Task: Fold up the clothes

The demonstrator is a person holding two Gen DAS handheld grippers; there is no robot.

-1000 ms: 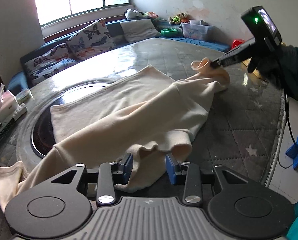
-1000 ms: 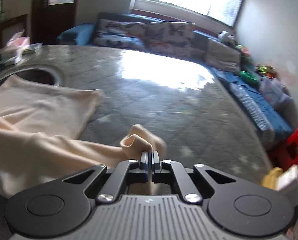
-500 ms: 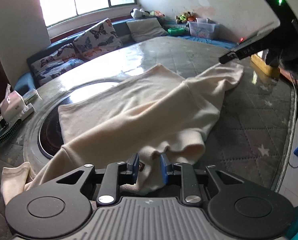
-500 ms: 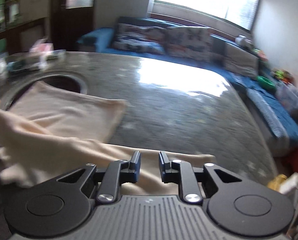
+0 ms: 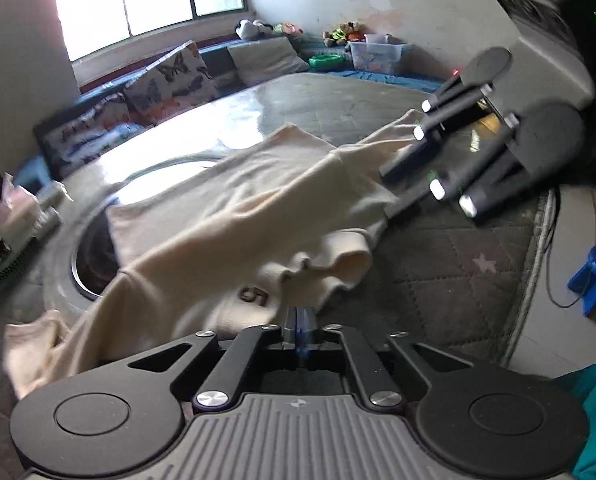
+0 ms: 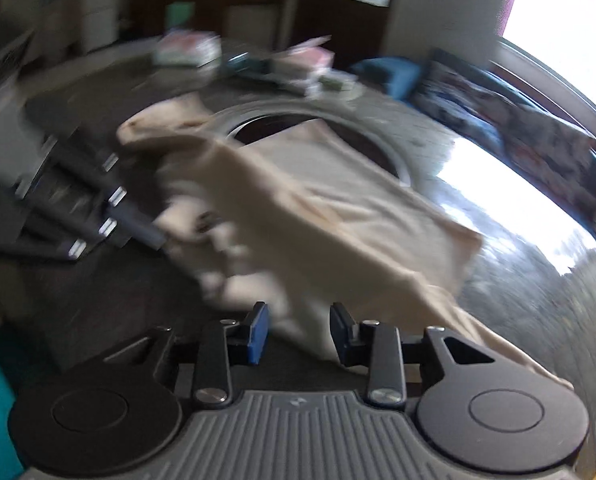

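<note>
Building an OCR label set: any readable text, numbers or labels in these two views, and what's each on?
"5": dark mark on the cream garment, just ahead of the left gripper; may be partly hidden.
Red-bordered label on top of the right gripper's body: too blurred to read.
Boxes on the table: motion-blurred, unreadable.

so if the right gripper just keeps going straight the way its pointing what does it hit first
Most likely the cream garment: cloth already lies between the open fingers of the right gripper and stretches ahead. The view is blurred, so depth is uncertain.
</note>
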